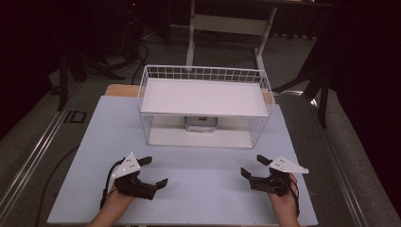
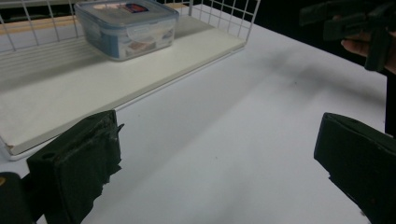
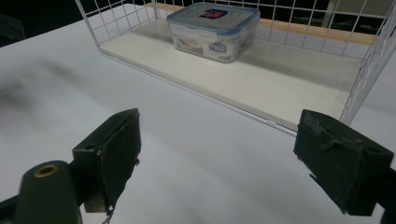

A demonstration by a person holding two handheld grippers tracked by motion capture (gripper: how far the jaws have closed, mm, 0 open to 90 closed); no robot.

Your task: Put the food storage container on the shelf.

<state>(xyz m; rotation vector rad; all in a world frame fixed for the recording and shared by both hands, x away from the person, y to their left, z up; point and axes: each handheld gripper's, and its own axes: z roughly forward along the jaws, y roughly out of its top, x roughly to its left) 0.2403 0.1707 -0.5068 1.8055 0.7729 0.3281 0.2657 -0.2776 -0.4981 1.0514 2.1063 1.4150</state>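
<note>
Dark floor and table legs ring the pale tabletop [image 1: 198, 189] in the high view, where a white wire shelf rack [image 1: 204, 106] stands at the far middle. Under its upper board, on the lower board, sits a plastic food box [image 1: 201, 124], partly hidden from above. Both tools rest near the front edge, well apart from the rack: the left hand-held gripper [image 1: 153, 171] and the right hand-held gripper [image 1: 253, 166], each with jaws spread wide and nothing between them.

From the left gripper view, the food box [image 2: 126, 28] lies on the rack's lower board [image 2: 60, 93], lid on, far ahead of the open jaws; the other hand and its tool show at the upper right.

From the right gripper view, the same box [image 3: 214, 30] sits toward the back of the board, wire walls around it, with bare tabletop between it and the gaping jaws. Its label is too blurred to read, so what it holds is probably food, no more certain than that.

Judging by this, nothing is done yet: the box is untouched, and the reach, the grasp and the move all remain.
</note>
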